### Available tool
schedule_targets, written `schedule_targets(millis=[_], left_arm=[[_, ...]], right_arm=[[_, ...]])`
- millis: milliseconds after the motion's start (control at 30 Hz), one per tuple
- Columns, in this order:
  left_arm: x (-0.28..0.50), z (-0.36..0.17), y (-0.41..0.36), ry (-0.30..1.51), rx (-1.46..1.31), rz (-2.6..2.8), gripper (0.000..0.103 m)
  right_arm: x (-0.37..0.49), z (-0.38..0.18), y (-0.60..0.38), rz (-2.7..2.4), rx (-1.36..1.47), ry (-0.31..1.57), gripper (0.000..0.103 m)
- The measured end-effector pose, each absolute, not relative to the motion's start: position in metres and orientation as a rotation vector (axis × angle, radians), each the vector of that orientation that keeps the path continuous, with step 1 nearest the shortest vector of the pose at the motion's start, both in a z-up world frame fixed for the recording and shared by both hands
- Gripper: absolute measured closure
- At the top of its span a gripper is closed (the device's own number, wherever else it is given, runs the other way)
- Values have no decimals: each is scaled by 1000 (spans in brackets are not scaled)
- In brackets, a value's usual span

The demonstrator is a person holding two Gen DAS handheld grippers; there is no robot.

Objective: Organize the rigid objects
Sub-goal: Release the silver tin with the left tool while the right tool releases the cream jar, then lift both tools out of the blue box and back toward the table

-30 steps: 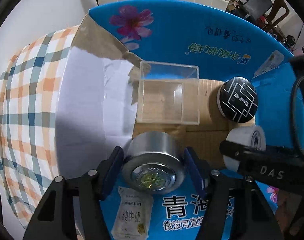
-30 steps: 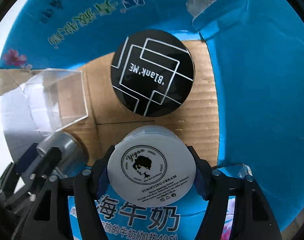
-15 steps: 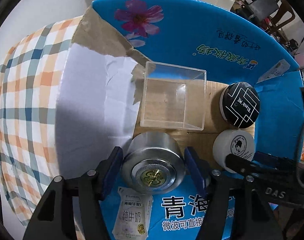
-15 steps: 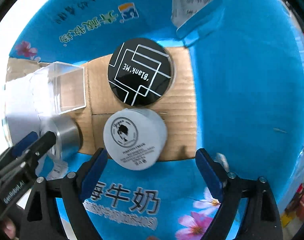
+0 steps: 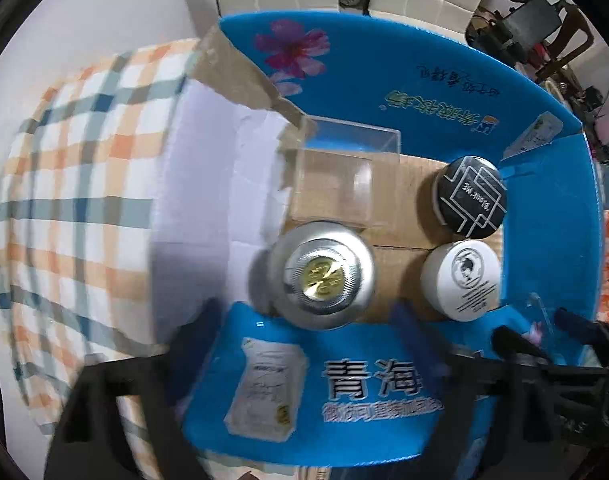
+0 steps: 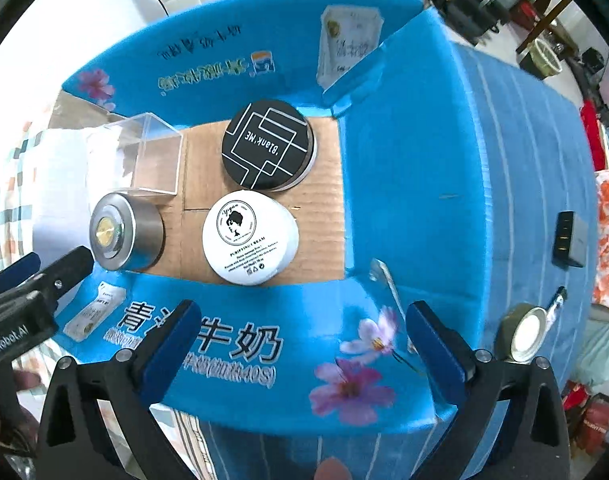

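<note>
A blue cardboard box [image 6: 444,168] sits open on a checked tablecloth [image 5: 76,184], and everything being sorted lies on its brown floor. Going from the left: a clear plastic box [image 6: 144,156] stands in the far left corner, and just in front of it is a silver round tin [image 6: 122,236] with a gold centre on its lid. To the right of those, a black round tin [image 6: 268,144] with white lines lies at the back, and a white cream jar [image 6: 248,236] sits right before it, the two nearly touching.

The left gripper [image 5: 304,332] hangs over the near wall of the box with its jaws spread; they have just been opening, and the silver tin now stands free beyond them on the floor of the box. That view is blurred, so the fingertips are hard to make out.

The right gripper [image 6: 300,328] is likewise spread wide, having just been opening, with nothing between its blue pads [image 6: 432,344]; the white jar rests below and beyond them. Outside the box on the right lie a roll of tape [image 6: 522,334] and a small dark block [image 6: 566,238].
</note>
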State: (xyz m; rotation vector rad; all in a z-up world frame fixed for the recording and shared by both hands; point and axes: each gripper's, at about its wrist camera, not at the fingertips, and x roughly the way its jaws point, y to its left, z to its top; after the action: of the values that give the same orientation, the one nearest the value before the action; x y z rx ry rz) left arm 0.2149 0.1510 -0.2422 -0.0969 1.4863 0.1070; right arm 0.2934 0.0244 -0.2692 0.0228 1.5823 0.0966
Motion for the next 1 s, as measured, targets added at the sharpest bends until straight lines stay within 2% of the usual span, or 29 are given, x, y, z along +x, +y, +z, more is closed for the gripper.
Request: schedule_targets(millis=[1000], left_arm=[[105,-86,115,1239,-83,79,0]], right_arm=[[167,-62,-37,214,61,1327,0]])
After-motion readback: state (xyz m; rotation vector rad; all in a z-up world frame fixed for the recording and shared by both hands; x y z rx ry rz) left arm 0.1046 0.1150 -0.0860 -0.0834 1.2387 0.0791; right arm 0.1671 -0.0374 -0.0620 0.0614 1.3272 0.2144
